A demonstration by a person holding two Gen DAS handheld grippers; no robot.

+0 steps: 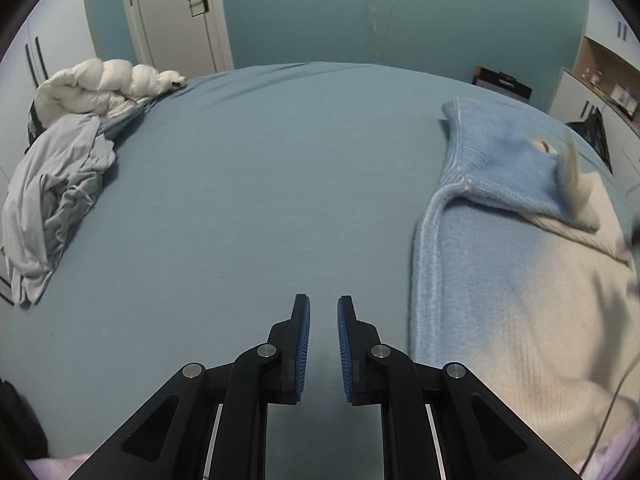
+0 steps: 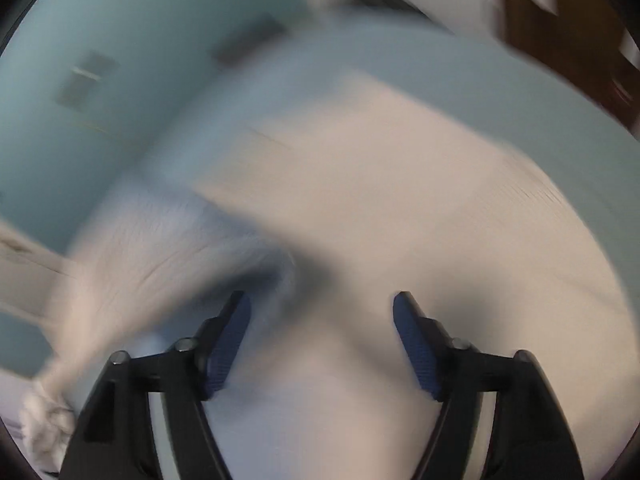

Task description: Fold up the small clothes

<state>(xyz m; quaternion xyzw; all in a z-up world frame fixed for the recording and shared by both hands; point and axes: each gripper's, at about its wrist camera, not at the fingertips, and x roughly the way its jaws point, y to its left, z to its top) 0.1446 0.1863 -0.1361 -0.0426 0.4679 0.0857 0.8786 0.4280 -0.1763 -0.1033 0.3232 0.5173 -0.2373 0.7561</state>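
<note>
A knitted garment, light blue fading to cream, lies on the blue bed sheet at the right of the left wrist view; its upper part is folded over. My left gripper hovers over bare sheet just left of the garment, its jaws a narrow gap apart and empty. The right wrist view is heavily blurred. My right gripper is open wide, directly above the cream part of the garment, with nothing between its fingers.
A crumpled pale grey cloth and a white puffy duvet lie at the bed's far left. A door and blue wall stand behind. Shelves and a dark box are at the right.
</note>
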